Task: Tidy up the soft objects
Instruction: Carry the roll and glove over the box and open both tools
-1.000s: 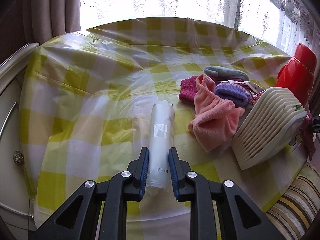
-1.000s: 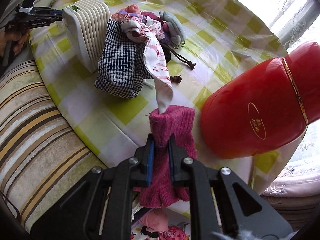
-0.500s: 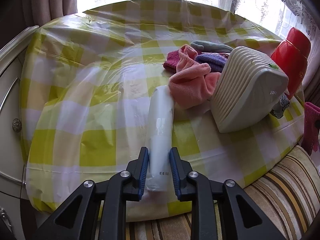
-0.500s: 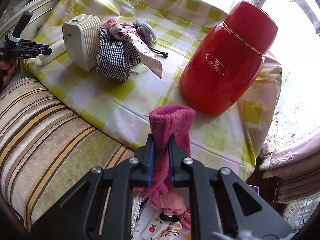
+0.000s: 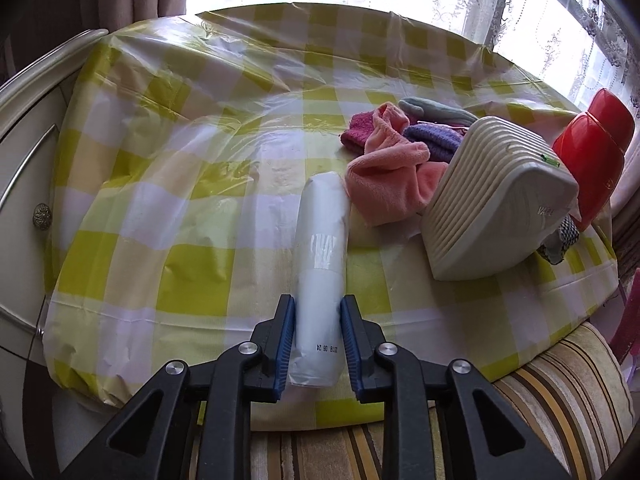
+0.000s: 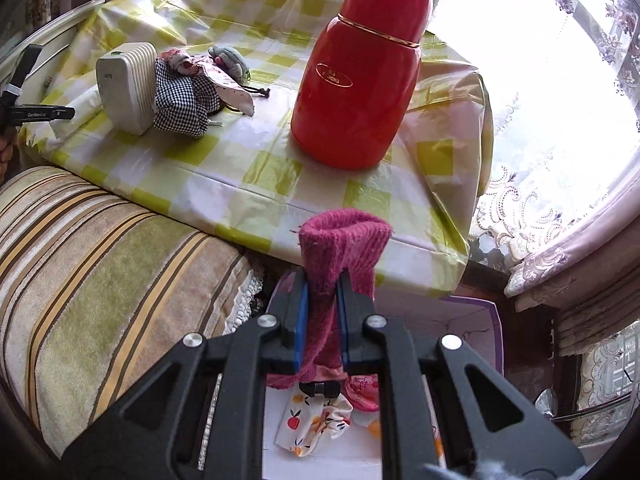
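Observation:
My left gripper (image 5: 317, 314) is shut on a white plastic-wrapped roll (image 5: 322, 240). The roll lies lengthwise on the yellow-checked tablecloth (image 5: 192, 208), with its far end beside a pink fleece cloth (image 5: 390, 188). Behind that cloth sit a purple knit piece (image 5: 434, 140), a magenta one (image 5: 356, 132) and a grey-green one (image 5: 434, 110). My right gripper (image 6: 322, 292) is shut on a magenta knitted sock (image 6: 344, 244), held off the table's near edge. Under it lies a fruit-print cloth (image 6: 312, 420) with pink items in a box with a purple rim (image 6: 474, 316).
A white ribbed device (image 5: 492, 200) stands on the table next to the pile, with a black-and-white checked cloth (image 6: 180, 100) against it. A red flask (image 6: 360, 80) stands near the table's right edge. A striped sofa cushion (image 6: 100, 280) borders the table's front. Curtains hang behind.
The right gripper has carried the magenta sock away from the pile, past the flask and off the table's edge, rolling as it went. The left gripper slid the roll back towards the near edge.

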`<act>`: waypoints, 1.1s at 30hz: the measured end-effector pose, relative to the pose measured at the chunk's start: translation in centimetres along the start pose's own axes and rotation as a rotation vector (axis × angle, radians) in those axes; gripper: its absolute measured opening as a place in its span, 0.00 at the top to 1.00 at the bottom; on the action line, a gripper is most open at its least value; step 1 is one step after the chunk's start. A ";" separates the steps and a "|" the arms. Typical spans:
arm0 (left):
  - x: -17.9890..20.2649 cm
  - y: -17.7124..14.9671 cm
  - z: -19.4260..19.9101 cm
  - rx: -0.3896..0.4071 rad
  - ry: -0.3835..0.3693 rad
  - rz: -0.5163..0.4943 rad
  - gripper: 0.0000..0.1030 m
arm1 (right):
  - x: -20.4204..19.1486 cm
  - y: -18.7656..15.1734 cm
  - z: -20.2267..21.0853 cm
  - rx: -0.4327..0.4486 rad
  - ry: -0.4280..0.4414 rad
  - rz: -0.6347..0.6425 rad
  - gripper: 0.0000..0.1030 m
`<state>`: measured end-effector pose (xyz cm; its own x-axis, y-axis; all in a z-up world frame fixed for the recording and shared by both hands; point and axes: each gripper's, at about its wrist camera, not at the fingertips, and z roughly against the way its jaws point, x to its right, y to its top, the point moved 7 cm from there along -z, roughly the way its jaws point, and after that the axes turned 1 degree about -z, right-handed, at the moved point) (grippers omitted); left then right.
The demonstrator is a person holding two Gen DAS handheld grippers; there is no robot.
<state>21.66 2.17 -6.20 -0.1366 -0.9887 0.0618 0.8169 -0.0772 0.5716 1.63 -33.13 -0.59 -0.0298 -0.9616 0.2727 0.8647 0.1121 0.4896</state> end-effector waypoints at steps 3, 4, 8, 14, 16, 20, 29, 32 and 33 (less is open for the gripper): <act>0.0 -0.6 2.7 0.049 -0.004 0.013 0.76 | 1.1 -1.2 0.2 0.000 -0.021 -0.037 0.85; 0.2 -0.8 3.8 0.065 -0.004 0.009 0.76 | 1.6 -1.6 0.2 -0.001 -0.029 -0.050 0.85; 2.1 -1.6 8.5 0.147 -0.040 -0.034 0.76 | 3.5 -2.8 0.5 -0.001 -0.070 -0.105 0.85; 8.0 -1.7 14.3 0.254 -0.213 -0.131 0.76 | 6.8 -5.1 1.0 -0.014 -0.130 -0.187 0.85; 11.3 -1.8 14.9 0.252 -0.292 -0.179 0.76 | 7.7 -5.7 1.2 -0.020 -0.147 -0.207 0.85; 18.2 -2.7 14.4 0.217 -0.428 -0.271 0.76 | 8.7 -6.9 1.6 -0.030 -0.162 -0.226 0.85; 32.4 -4.7 13.0 0.149 -0.614 -0.512 0.76 | 8.5 -10.3 0.8 -0.109 -0.111 -0.238 0.78; 35.7 -4.6 12.2 0.132 -0.650 -0.575 0.76 | 8.3 -11.0 0.7 -0.119 -0.093 -0.243 0.61; 36.8 -4.6 11.9 0.123 -0.666 -0.594 0.76 | 8.3 -11.1 0.8 -0.116 -0.096 -0.245 0.50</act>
<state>6.22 -32.31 3.20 -0.8451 -0.5077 0.1676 0.4473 -0.4998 0.7417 -8.61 -42.21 -3.14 -0.2871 -0.9279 0.2379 0.8773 -0.1549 0.4543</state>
